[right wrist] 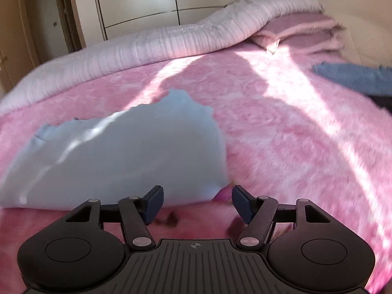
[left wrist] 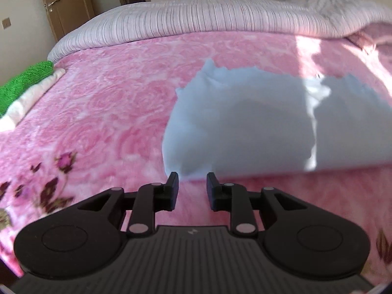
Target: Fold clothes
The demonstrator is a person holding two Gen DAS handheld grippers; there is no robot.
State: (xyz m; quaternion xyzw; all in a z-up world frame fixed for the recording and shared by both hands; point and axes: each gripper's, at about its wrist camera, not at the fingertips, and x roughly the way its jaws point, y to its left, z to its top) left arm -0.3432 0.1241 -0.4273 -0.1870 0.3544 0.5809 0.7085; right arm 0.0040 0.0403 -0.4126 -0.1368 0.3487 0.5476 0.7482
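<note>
Far to the left of the left gripper (left wrist: 192, 187), at the edge of the bed (left wrist: 110, 112), a green textured cloth (left wrist: 24, 83) is seen resting on a cream one (left wrist: 29, 100); these are judged to be pieces already folded and stacked, though this cannot be confirmed. The left gripper is held with its jaws partly apart and nothing between them; its fingertips sit just short of the near left corner of the light blue garment (left wrist: 245, 122). That garment is spread on the pink blanket ahead of both grippers, its near edge straight and doubled-looking, its far edge ragged and bunched. It is judged that one fold has been laid and that at least one more fold and some smoothing are left.

The right gripper (right wrist: 197, 202) is held wide open and empty, with the garment's near right corner just ahead of it and slightly to the left, not touched by either pad. Well off to the right of this gripper and farther away, a blue denim item (right wrist: 355, 78) is seen lying on the bed, apparently not yet folded.

No container is visible in either view, so nothing can be reported as held in one.
</note>
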